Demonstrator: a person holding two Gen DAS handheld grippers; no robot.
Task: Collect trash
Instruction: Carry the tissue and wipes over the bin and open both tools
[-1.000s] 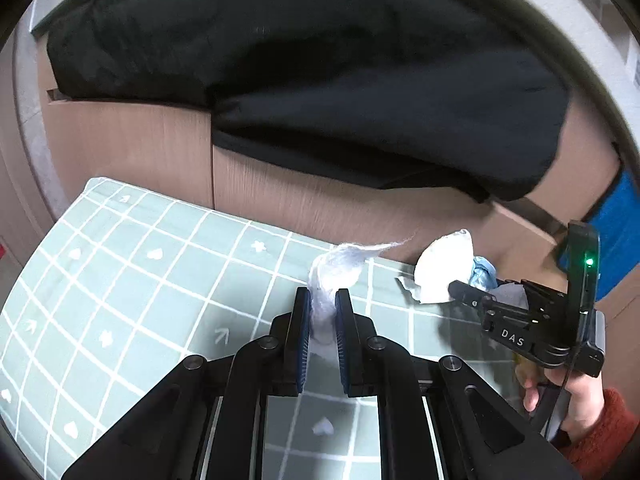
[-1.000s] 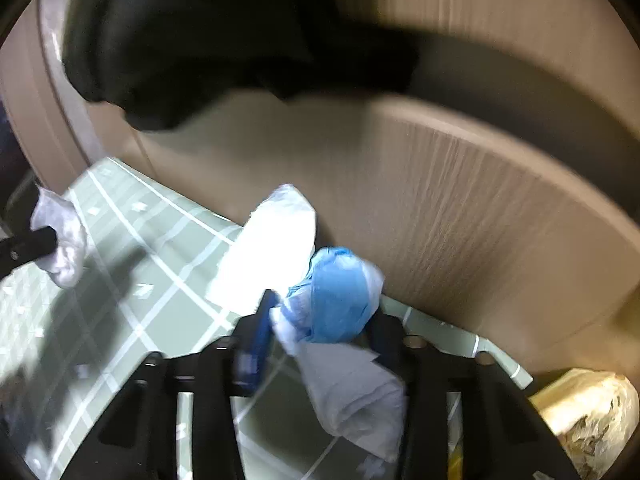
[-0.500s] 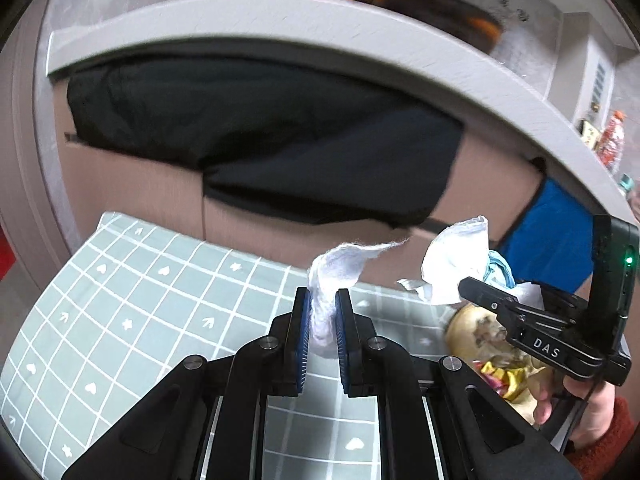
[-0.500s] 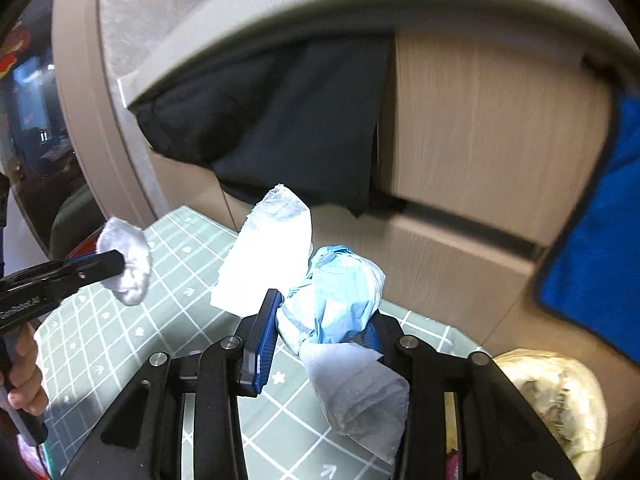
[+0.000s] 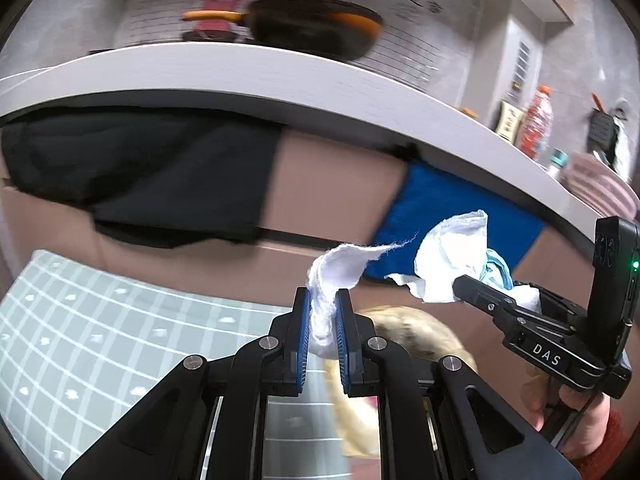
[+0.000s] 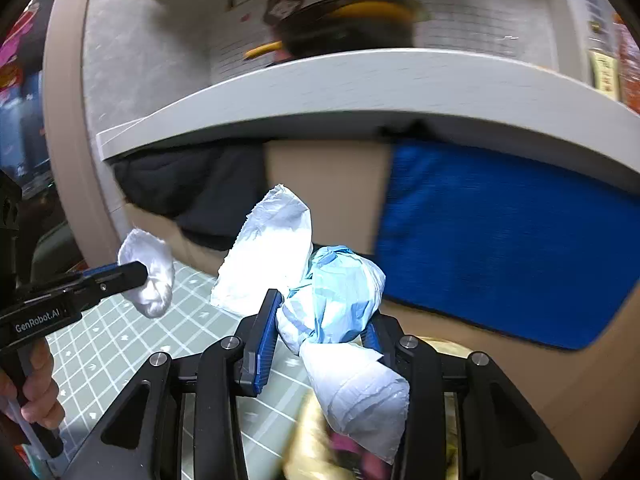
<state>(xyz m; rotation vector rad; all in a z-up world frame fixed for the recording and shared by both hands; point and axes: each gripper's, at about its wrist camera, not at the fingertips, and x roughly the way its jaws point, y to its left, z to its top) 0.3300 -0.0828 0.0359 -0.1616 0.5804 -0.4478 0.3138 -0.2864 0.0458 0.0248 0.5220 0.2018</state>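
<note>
My left gripper (image 5: 322,320) is shut on a white cotton wad (image 5: 336,268), held in the air; it also shows in the right wrist view (image 6: 150,280). My right gripper (image 6: 320,320) is shut on a crumpled bundle of white tissue and blue plastic (image 6: 332,292), seen in the left wrist view (image 5: 452,264) to the right of the wad. Below both grippers lies a blurred yellowish trash bag (image 5: 404,336) with scraps inside, also in the right wrist view (image 6: 316,452).
A green checked mat (image 5: 100,328) covers the floor at left. Brown cabinet fronts (image 5: 332,192) carry a black cloth (image 5: 140,176) and a blue towel (image 6: 500,240). A white countertop (image 5: 240,76) above holds a black pan (image 5: 316,26) and bottles (image 5: 536,124).
Both grippers have risen and swung right with their loads. The countertop, pan and blue towel came into view, and the yellowish bag now lies under the fingers.
</note>
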